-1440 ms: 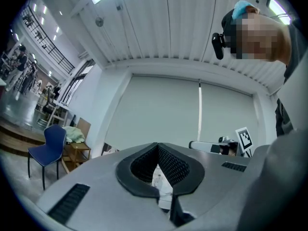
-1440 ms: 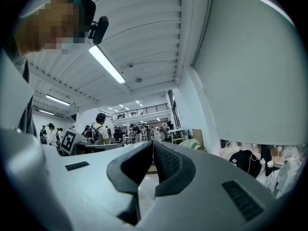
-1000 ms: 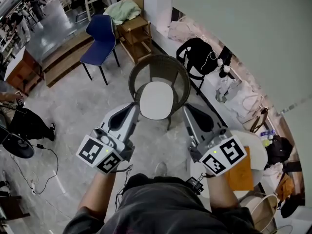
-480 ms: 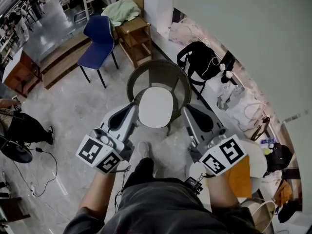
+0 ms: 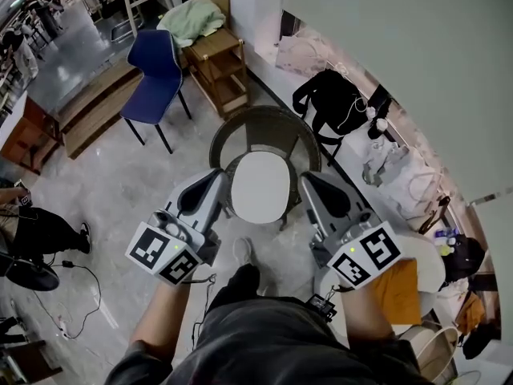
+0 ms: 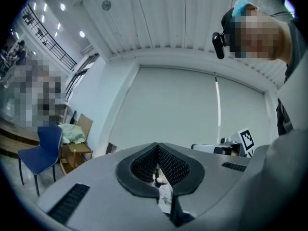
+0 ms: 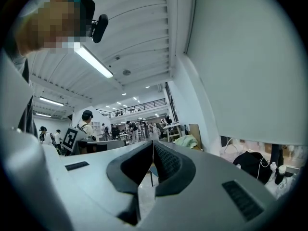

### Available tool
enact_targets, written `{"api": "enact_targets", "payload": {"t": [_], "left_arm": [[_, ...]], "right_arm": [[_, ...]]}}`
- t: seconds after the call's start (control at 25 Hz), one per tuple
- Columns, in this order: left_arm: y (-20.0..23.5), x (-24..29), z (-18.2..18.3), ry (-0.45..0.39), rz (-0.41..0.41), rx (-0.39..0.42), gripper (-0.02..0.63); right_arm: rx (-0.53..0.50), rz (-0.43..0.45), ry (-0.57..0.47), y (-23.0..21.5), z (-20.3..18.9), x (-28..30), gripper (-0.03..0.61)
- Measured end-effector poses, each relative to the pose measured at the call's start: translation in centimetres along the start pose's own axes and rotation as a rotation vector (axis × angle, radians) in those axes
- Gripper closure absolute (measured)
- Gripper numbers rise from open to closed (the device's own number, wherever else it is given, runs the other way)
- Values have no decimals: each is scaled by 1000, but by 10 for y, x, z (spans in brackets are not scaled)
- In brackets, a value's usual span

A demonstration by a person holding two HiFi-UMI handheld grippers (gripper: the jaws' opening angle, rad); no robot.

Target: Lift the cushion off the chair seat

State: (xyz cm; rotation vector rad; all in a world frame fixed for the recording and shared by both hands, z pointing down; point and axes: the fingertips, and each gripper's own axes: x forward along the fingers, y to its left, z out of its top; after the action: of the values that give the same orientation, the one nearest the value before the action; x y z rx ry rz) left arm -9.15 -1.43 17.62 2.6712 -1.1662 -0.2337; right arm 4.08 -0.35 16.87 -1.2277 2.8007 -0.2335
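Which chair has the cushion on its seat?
The round wicker chair at centre: a white cushion lies on its seat. The blue chair at upper left has a bare seat.

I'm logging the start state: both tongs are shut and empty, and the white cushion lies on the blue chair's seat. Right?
No. The white cushion lies on the wicker chair, not the blue chair, as the head view shows. The left tongs and right tongs are shut and empty.

Back left — blue chair (image 5: 152, 74) beside wooden stand (image 5: 216, 66), green cloth (image 5: 192, 16) on top; black bundle (image 5: 333, 103) by wall.
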Motion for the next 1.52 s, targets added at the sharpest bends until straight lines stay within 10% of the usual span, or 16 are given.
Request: {"api": "enact_targets", "payload": {"t": [0.92, 1.52], "left_arm": [[148, 99, -84, 190, -80, -98, 604], [218, 144, -249, 371, -26, -174, 604]], "right_arm": [[117, -147, 116, -101, -95, 135, 565], [238, -219, 285, -199, -256, 154, 565]]}}
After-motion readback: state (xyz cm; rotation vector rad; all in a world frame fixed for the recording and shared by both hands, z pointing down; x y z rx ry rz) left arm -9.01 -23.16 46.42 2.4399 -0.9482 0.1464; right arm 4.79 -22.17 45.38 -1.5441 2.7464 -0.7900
